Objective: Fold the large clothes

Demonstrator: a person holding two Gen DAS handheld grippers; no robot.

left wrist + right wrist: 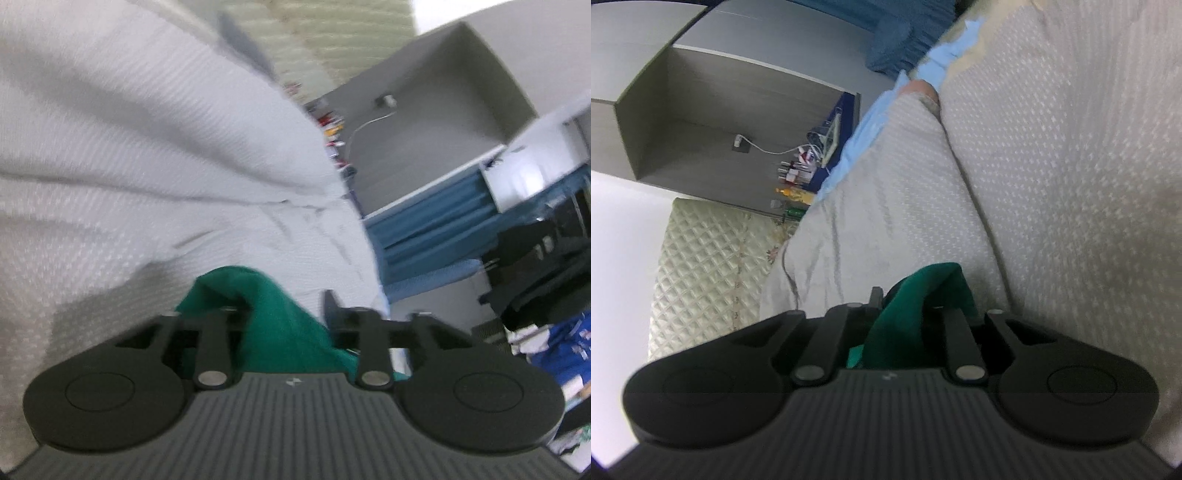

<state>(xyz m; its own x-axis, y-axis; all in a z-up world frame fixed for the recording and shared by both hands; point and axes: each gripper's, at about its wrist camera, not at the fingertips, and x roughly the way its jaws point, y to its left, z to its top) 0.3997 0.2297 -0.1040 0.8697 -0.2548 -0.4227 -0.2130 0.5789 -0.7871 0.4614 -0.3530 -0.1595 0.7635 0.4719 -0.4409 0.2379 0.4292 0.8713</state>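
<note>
The left gripper [286, 314] was clamped on a bunch of green cloth [280, 325] at 6 o'clock; the right gripper [908, 306] likewise pinched the cloth [905, 332]. Beyond lay a white bedspread [129, 147], with a grey shelf [424, 122] at 1 o'clock.

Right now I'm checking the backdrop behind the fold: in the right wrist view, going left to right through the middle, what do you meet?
White wall → quilted cream cover → textured white bedspread, with green garment low at centre.
</note>
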